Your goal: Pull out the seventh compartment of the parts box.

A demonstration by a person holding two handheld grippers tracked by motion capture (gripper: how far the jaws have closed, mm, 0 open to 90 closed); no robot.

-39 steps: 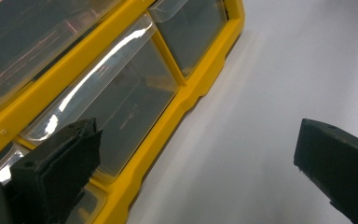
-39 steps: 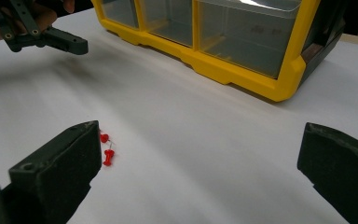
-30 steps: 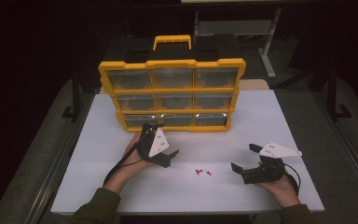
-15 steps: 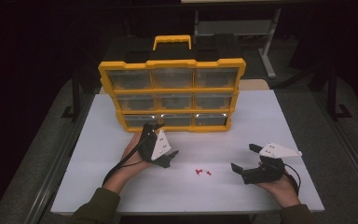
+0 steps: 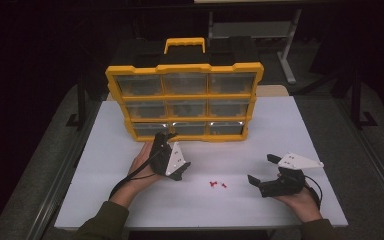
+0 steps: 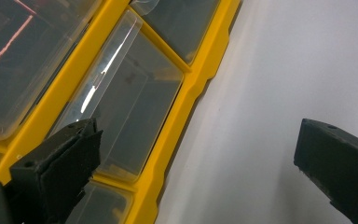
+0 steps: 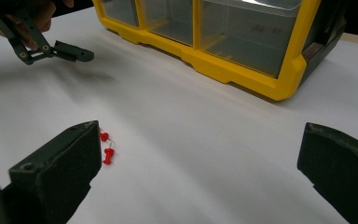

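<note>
A yellow organizer [image 5: 185,94] with clear drawers and a top handle stands upright at the back of the white table [image 5: 290,130]. My left gripper [image 5: 176,151] hangs open just in front of its bottom row. In the left gripper view, the left gripper [image 6: 198,135] has its jaws wide apart, nothing between them, and a clear bottom drawer [image 6: 130,107] close ahead. A few red push pins [image 5: 217,184] lie loose on the table between the two hands. My right gripper [image 5: 262,169] rests open to their right. In the right gripper view, the right gripper [image 7: 200,135] is empty, with the pins [image 7: 106,147] beside its left jaw.
The organizer's yellow frame [image 7: 242,74] rises at the back in the right gripper view, and one of the left gripper's fingers [image 7: 72,52] shows at the upper left. Dark floor and table legs surround the table [image 7: 177,140].
</note>
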